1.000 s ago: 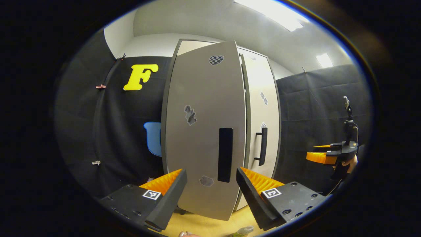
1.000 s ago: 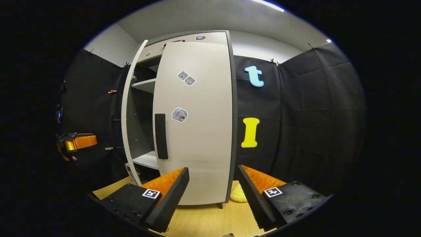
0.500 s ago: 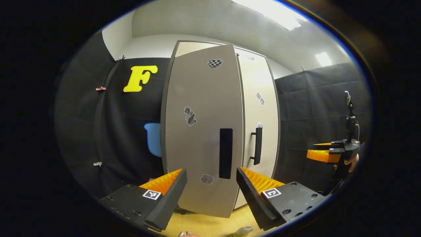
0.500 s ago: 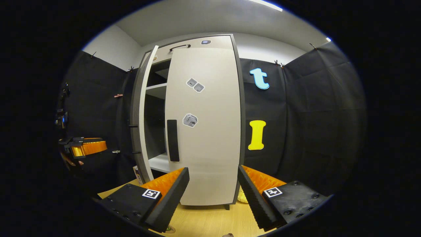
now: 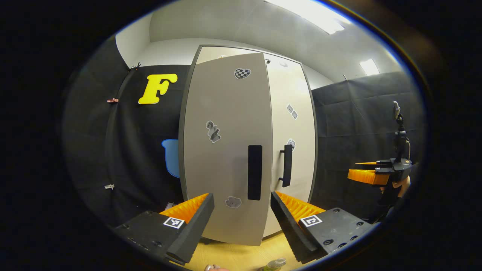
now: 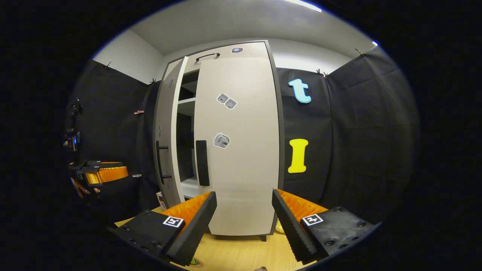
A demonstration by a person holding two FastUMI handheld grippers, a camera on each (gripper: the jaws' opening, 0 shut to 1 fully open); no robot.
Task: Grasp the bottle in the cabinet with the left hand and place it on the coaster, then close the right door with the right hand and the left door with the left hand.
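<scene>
- Since the earlier frames the left door [image 5: 222, 150] has swung further toward the cabinet [image 6: 226, 49]. In the right gripper view the dark gap between it and the right door [image 6: 241, 150] is now much narrower, and less of the shelves [image 6: 186, 103] can be seen.
- The right door lies flat against the cabinet front. The left door is not yet fully shut, and its far edge stands a little out from the frame.
- Each door has a dark vertical handle [image 5: 255, 172] near the middle seam, and some small stickers [image 5: 213, 131] are on both door faces.
- The left gripper [image 5: 241, 222] has its jaws spread wide and holds nothing. The lower part of the left door is seen between its fingers; whether it touches the door I cannot tell.
- The right gripper [image 6: 243, 222] is also wide apart and empty. It stands near the front of the right door, with the door's lower part between its fingers.
- The bottle [image 5: 274, 264] is outside the cabinet, at the very bottom edge of the left gripper view, on the light wooden table [image 6: 241, 256]. The coaster under it is too cut off to judge.
- A pale yellow object [image 6: 279, 226] lies on the table just beside the right foot of the cabinet.
- Black cloth [image 6: 357, 131] hangs on the walls at both sides, and above it are a white wall and bright ceiling lights [image 5: 316, 17].
</scene>
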